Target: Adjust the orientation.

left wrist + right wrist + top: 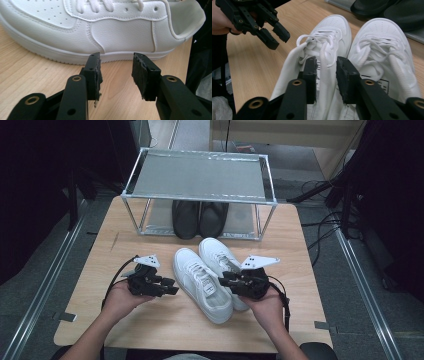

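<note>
Two white sneakers lie side by side in the middle of the table, the left sneaker point(200, 285) nearer me and the right sneaker point(218, 255) beside it. My left gripper point(172, 290) point(116, 72) is open, its empty jaws pointing at the left sneaker's point(120, 32) outer side, just short of the sole. My right gripper point(222, 281) point(326, 75) hangs over the heel openings. Its jaws stand apart on either side of the left sneaker's point(329, 32) inner collar wall, and its pads do not press on it. The left gripper point(275, 37) is also in the right gripper view, at the upper left.
A metal-framed rack point(200, 175) stands at the back of the wooden table point(150, 320). A pair of black shoes point(199, 217) sits on its bottom shelf. Cables trail from both grippers. Bare table lies to the left and in front of the sneakers.
</note>
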A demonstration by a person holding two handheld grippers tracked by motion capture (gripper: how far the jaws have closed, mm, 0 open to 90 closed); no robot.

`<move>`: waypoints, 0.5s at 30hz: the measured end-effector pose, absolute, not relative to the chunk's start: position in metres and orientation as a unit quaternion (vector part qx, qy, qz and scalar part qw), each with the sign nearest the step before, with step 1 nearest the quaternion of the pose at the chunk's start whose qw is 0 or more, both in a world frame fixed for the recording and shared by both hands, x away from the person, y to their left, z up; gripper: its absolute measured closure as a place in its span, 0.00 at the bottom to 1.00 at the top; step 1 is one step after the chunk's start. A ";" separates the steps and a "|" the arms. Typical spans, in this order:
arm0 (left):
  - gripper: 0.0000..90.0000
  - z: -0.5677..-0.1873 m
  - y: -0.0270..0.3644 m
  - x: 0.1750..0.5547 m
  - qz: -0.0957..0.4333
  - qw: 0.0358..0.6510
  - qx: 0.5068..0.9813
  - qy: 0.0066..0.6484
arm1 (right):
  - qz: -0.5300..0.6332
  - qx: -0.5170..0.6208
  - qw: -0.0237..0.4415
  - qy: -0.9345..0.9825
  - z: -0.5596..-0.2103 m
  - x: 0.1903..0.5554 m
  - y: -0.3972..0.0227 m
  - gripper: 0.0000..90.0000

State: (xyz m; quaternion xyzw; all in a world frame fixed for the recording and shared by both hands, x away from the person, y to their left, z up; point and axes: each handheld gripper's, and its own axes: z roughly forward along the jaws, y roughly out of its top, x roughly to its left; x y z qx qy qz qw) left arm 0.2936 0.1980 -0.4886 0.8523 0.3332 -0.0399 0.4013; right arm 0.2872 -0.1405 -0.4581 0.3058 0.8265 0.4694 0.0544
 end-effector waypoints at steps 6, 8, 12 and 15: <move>0.61 -0.487 0.205 0.294 -0.032 0.403 0.848 0.342 | 0.464 0.319 0.062 0.824 -0.465 0.283 -0.135 0.66; 0.60 -0.486 0.208 0.293 -0.029 0.401 0.848 0.344 | 0.467 0.322 0.071 0.820 -0.464 0.282 -0.135 0.65; 0.58 -0.485 0.211 0.293 -0.027 0.403 0.846 0.349 | 0.476 0.336 0.090 0.808 -0.462 0.281 -0.139 0.60; 0.57 -0.485 0.212 0.294 -0.026 0.402 0.845 0.351 | 0.474 0.350 0.100 0.802 -0.460 0.282 -0.142 0.57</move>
